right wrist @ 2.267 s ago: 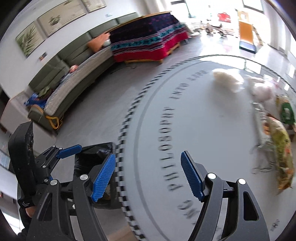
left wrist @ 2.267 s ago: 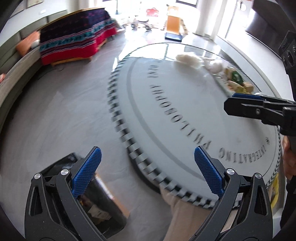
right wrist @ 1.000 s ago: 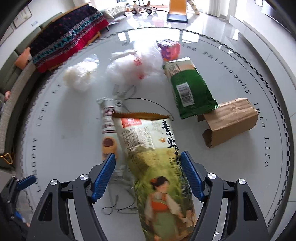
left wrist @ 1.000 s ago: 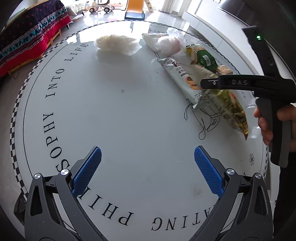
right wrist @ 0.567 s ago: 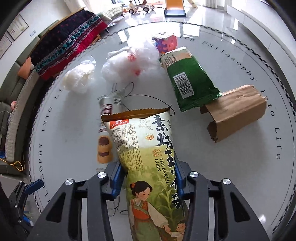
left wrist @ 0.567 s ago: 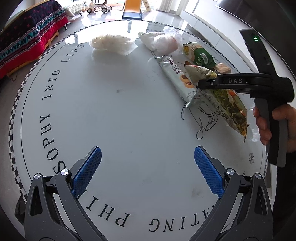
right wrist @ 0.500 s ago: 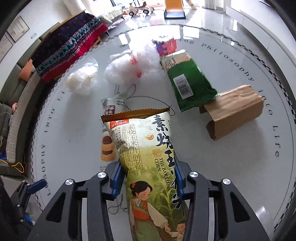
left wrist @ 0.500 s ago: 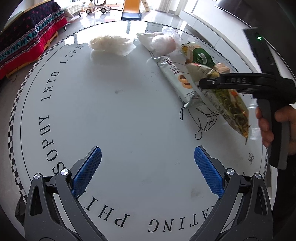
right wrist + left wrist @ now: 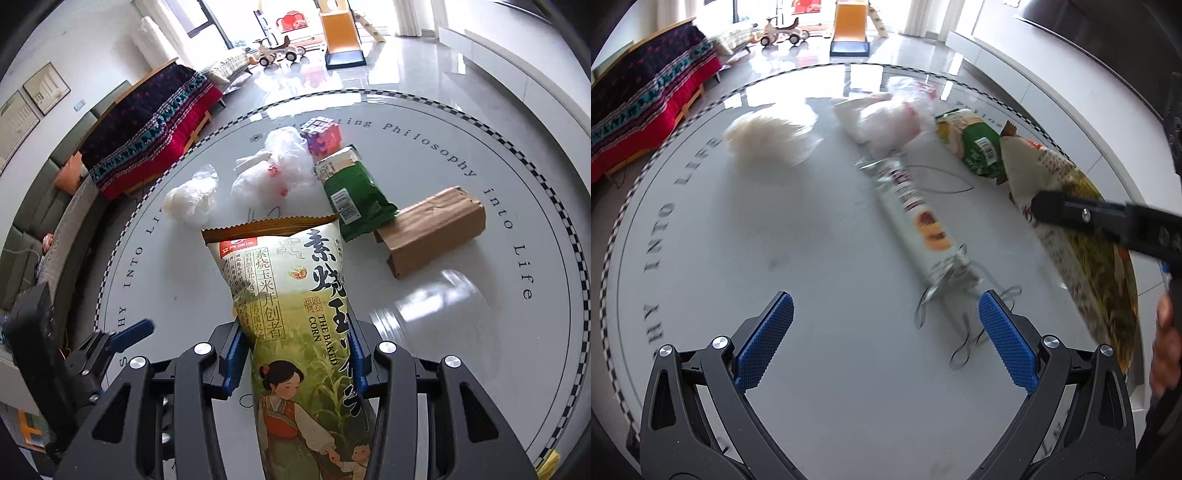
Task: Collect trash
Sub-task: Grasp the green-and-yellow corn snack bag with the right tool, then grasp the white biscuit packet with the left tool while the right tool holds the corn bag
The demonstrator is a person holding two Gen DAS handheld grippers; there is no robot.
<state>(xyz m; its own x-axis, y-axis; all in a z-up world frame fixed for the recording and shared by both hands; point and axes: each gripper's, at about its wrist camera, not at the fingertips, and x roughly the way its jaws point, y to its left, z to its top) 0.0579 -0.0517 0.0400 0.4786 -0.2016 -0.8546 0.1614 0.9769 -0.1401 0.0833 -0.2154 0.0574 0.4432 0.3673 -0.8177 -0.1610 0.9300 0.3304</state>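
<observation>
My right gripper (image 9: 295,354) is shut on a baked corn snack bag (image 9: 291,295) and holds it lifted above the round white table (image 9: 480,332); the bag also shows in the left wrist view (image 9: 1082,229). My left gripper (image 9: 886,332) is open and empty, low over the table, with a long biscuit wrapper (image 9: 919,218) just ahead of its right finger. Farther off lie a green packet (image 9: 351,199), a brown paper bag (image 9: 432,229), a crumpled plastic bag (image 9: 277,173), a white wad (image 9: 192,199) and a small purple box (image 9: 321,136).
A sofa (image 9: 29,229) and a bench with a patterned red cover (image 9: 147,125) stand to the left of the table. Toys and an orange slide (image 9: 340,29) are on the shiny floor beyond. A white low cabinet (image 9: 1034,74) runs along the right.
My right gripper closed on the corn snack bag and lifted it off the table. My left gripper moved forward toward the biscuit wrapper and stayed open.
</observation>
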